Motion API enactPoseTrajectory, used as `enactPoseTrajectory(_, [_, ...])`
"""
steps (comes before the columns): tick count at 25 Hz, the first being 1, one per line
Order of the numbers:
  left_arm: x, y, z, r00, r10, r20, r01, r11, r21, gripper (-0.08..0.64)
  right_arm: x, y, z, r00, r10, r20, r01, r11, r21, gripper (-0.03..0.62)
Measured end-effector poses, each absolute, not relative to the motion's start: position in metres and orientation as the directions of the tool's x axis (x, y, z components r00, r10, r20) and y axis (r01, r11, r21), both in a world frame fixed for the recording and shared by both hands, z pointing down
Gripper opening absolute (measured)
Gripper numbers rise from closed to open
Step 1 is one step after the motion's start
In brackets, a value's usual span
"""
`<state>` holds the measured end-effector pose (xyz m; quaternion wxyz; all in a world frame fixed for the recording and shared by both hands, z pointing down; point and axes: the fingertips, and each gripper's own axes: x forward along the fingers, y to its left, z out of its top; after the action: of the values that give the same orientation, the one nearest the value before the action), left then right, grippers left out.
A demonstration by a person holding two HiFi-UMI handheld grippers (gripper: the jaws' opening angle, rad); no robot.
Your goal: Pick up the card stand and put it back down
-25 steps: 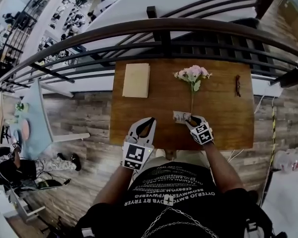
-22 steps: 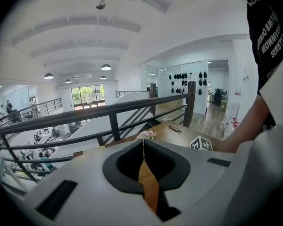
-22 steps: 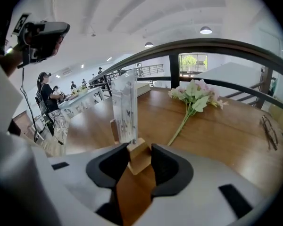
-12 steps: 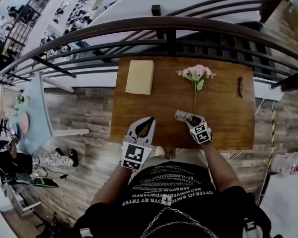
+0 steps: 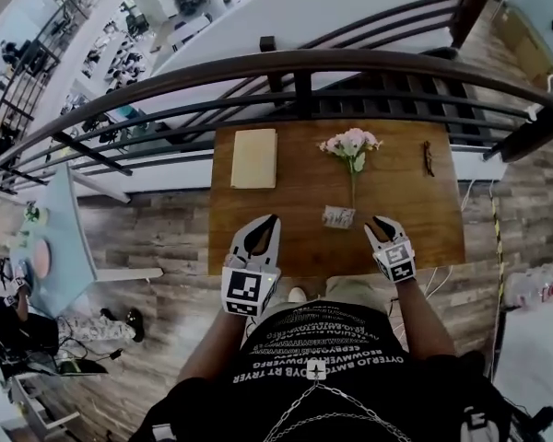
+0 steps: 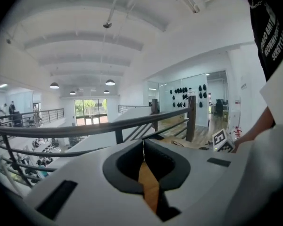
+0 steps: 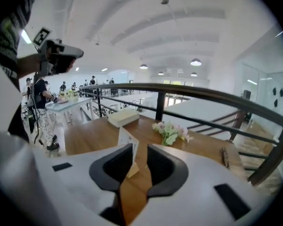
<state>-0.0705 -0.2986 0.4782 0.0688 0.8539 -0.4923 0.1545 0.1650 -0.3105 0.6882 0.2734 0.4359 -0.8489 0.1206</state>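
My right claw (image 7: 140, 149), jaws apart, just closing on nothing, hangs near the card stand (image 5: 337, 216), not touching it. The stand sits upright on the table (image 5: 286, 187), to that claw's left. My left claw (image 6: 143, 144) is closed and empty. Flowers (image 5: 350, 144) lie beyond the stand.

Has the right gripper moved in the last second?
Yes. The right gripper has pulled off the card stand, rightward toward the table's near edge; its jaws have just been closing, nothing between them.
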Motion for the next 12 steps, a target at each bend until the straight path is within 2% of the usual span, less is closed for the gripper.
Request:
enactPoseTrajectory(2, [-0.071,-0.297,0.460,0.480,-0.833,0.276,-0.859,-0.510,-0.043,0.029,0.171,-0.305,0.644,-0.452,-0.732,0.509,-0.823,0.563,0.079,0.023])
enactPoseTrajectory(6, [-0.071,-0.290,0.430,0.524,-0.827,0.202,-0.838,-0.544,-0.051,0.029,0.165,-0.296,0.562,-0.416,-0.804,0.424,-0.848,0.511,0.137,0.014])
enactPoseTrajectory(12, [-0.064,-0.266,0.410,0.580,-0.797,0.168,-0.796,-0.598,-0.090,0.029,0.145,-0.272,0.468,-0.434,-0.848,0.303,-0.861,0.489,0.137,0.014])
